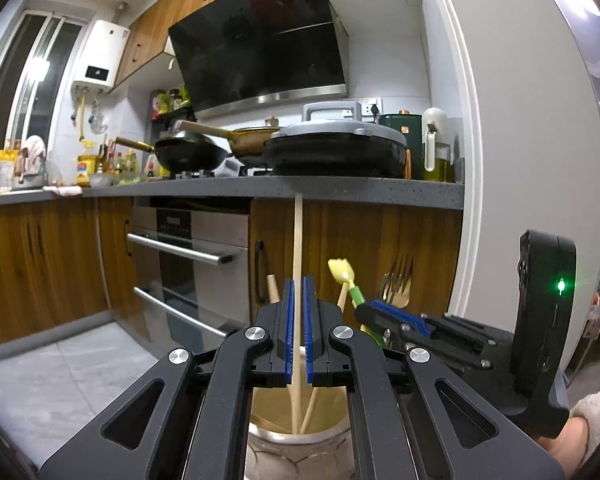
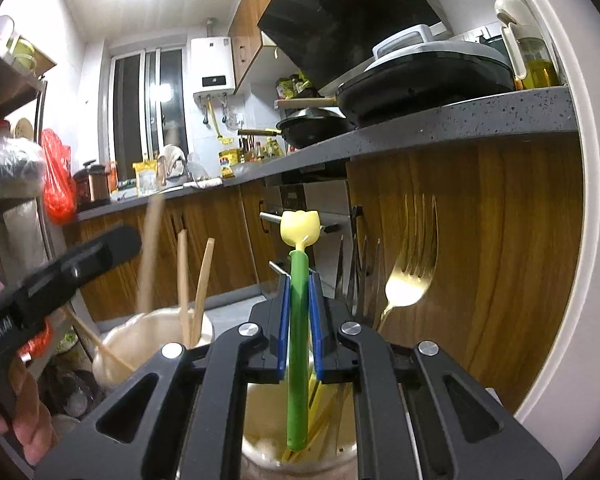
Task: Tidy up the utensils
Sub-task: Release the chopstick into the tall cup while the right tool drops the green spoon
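Left gripper (image 1: 298,292) clamped on a pale wooden chopstick (image 1: 297,248), blue pads tight against both its sides. Held upright, lower end down inside a cream holder (image 1: 300,446) directly below, beside another chopstick leaning there. Right gripper (image 2: 300,288) clamped on a green-handled utensil (image 2: 298,344) topped by a yellow tulip-shaped end, also upright, its foot over the mouth of a second holder (image 2: 300,454) containing yellow sticks. Gold fork (image 2: 410,276) stood in that same holder, just right of the green handle, tines up. Seen from the right wrist, left gripper to the left, above the cream holder with its chopsticks. Grey countertop (image 1: 380,190) and wooden cabinets behind.
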